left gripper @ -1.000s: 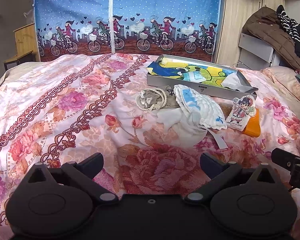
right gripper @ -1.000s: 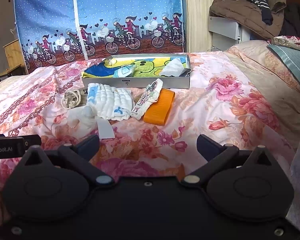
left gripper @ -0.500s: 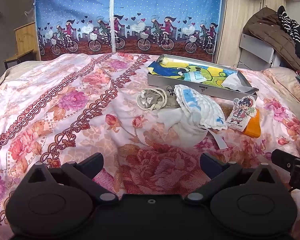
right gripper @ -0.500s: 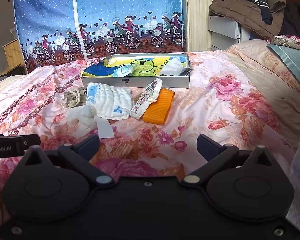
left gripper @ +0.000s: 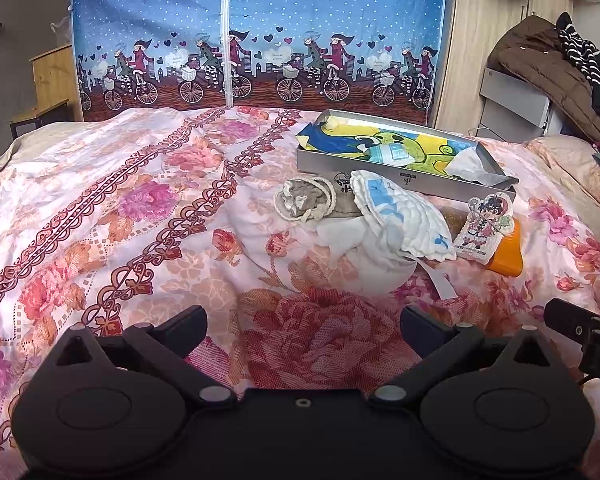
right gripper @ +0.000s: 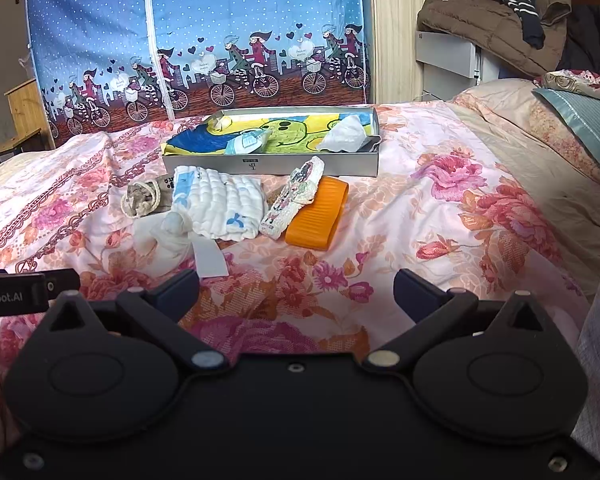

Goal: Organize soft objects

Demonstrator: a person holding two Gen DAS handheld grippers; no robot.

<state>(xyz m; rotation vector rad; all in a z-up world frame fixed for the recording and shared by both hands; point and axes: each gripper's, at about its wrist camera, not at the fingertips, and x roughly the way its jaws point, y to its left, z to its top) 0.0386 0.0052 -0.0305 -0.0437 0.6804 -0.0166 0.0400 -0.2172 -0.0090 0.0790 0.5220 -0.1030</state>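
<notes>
A pile of soft things lies mid-bed before a shallow grey box [left gripper: 392,174] [right gripper: 268,164] lined with a yellow and blue cloth. In the pile are a folded white quilted cloth [left gripper: 396,216] [right gripper: 218,202], a beige drawstring pouch [left gripper: 306,200] [right gripper: 142,198], a white sock-like piece [left gripper: 376,266] [right gripper: 172,232], a flat cartoon-figure plush [left gripper: 484,226] [right gripper: 294,198] and an orange band [left gripper: 508,254] [right gripper: 318,216]. My left gripper [left gripper: 302,320] and right gripper [right gripper: 296,290] both hover open and empty, short of the pile.
The floral quilt [left gripper: 120,220] [right gripper: 460,208] covers the whole bed. A blue bicycle-print curtain [left gripper: 260,32] hangs behind it. A brown coat [right gripper: 488,20] lies heaped on a grey cabinet at the right, pillows [right gripper: 580,120] beside it. A wooden stand [left gripper: 48,80] is at far left.
Both views have crept slightly toward the pile. Nothing on the bed has moved and both grippers stay open.
</notes>
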